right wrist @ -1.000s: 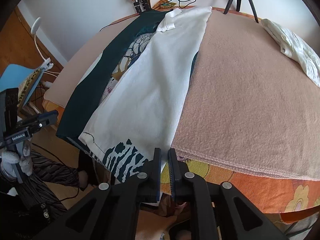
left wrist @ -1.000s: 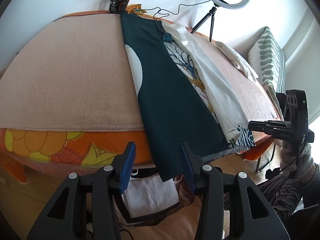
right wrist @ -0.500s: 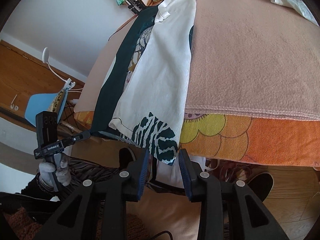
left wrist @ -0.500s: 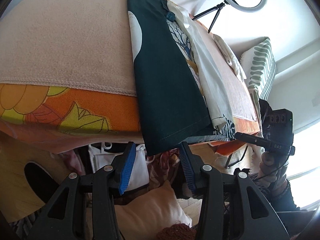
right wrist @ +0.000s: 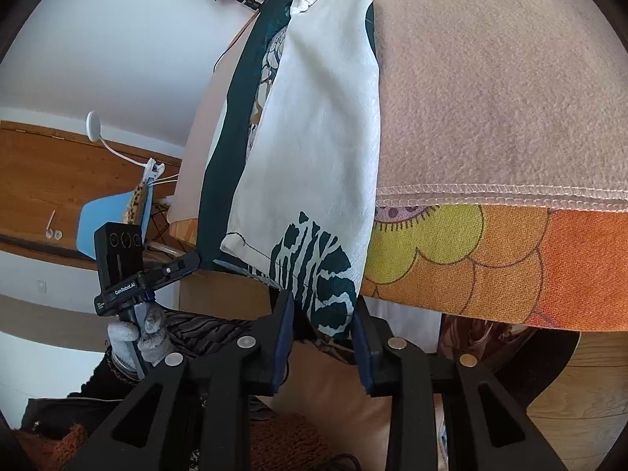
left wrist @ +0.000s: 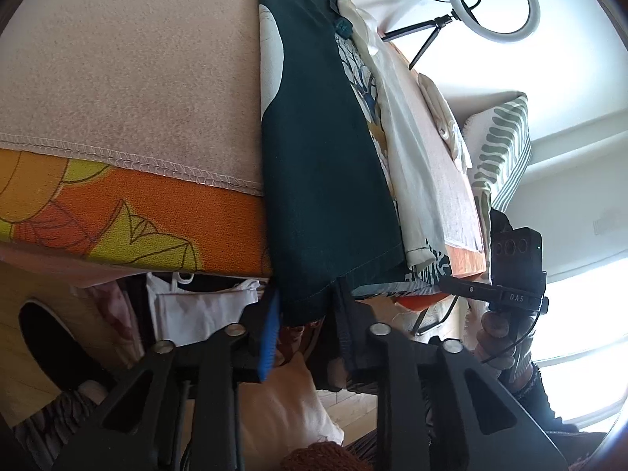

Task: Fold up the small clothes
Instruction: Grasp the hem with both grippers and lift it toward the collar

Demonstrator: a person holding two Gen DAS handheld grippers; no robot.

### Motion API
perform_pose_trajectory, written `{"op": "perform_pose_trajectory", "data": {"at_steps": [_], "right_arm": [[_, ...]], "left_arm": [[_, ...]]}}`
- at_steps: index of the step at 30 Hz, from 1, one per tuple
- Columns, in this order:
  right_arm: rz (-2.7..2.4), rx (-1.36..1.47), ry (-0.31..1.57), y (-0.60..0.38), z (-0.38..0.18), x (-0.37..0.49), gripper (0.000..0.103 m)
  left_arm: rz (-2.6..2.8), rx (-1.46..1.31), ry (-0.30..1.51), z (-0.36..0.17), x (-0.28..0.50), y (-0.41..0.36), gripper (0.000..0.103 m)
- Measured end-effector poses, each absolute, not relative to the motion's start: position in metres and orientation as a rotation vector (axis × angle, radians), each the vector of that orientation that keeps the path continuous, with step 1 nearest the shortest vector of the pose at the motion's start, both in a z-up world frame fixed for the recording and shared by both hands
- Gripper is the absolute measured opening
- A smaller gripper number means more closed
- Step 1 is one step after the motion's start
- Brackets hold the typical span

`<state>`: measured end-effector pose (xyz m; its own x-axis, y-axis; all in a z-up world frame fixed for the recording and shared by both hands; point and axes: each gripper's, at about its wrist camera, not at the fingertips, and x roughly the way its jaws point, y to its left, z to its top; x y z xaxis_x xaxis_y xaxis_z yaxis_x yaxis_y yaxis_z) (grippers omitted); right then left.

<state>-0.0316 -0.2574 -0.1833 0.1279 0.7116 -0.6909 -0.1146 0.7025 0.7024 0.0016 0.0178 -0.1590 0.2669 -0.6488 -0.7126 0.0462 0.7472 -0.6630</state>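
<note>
A bed edge seen from two wrist cameras. In the left wrist view, a pink blanket [left wrist: 129, 74] fills the upper left, from nine to twelve o'clock, over an orange flowered sheet [left wrist: 129, 219]. At centre a long folded garment [left wrist: 325, 149], dark green on this side, runs from twelve o'clock down and hangs over the bed edge. The left gripper [left wrist: 304, 314], at six o'clock, has just been closing; the garment's dark hem corner sits between its jaws, which appear to pinch it. At one o'clock stands a ring light [left wrist: 493, 0].

In the right wrist view, the garment's white side ends in a dark zebra-like patch at centre. The right gripper [right wrist: 322, 333], at six o'clock, has just been closing; that corner hangs between its jaws, with gaps visible either side.
</note>
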Motion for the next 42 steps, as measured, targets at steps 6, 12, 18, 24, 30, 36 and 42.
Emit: {"op": "perform_pose_trajectory", "data": {"at_steps": [6,12,18,24,30,36,42], "right_arm": [[0.687,0.600,1.283,-0.261,-0.182,-0.033,0.005],[0.700,0.685,1.209,-0.267,-0.173,-0.028,0.001],[0.684,0.712,1.142,-0.272,-0.153,-0.005,0.001],[0.667,0.689,1.072,-0.273,-0.129,0.038,0.001],[0.611,0.672,1.052,-0.260,-0.129,0.090,0.001],[0.551,0.655,1.067,-0.255,-0.141,0.135,0.001],[0.523,0.654,1.086,-0.257,-0.149,0.152,0.001]], "left_arm": [[-0.537,-0.617,1.184,-0.149,0.003,0.017,0.003],[-0.575,-0.581,1.118,-0.122,0.017,0.011,0.002],[-0.567,-0.575,1.041,-0.099,0.047,0.011,0.002],[-0.533,-0.558,0.982,-0.083,0.089,0.014,0.002],[-0.451,-0.547,0.965,-0.092,0.133,0.015,0.002],[-0.388,-0.556,0.988,-0.111,0.157,0.019,0.002],[-0.369,-0.556,1.008,-0.122,0.169,0.019,0.002]]}}
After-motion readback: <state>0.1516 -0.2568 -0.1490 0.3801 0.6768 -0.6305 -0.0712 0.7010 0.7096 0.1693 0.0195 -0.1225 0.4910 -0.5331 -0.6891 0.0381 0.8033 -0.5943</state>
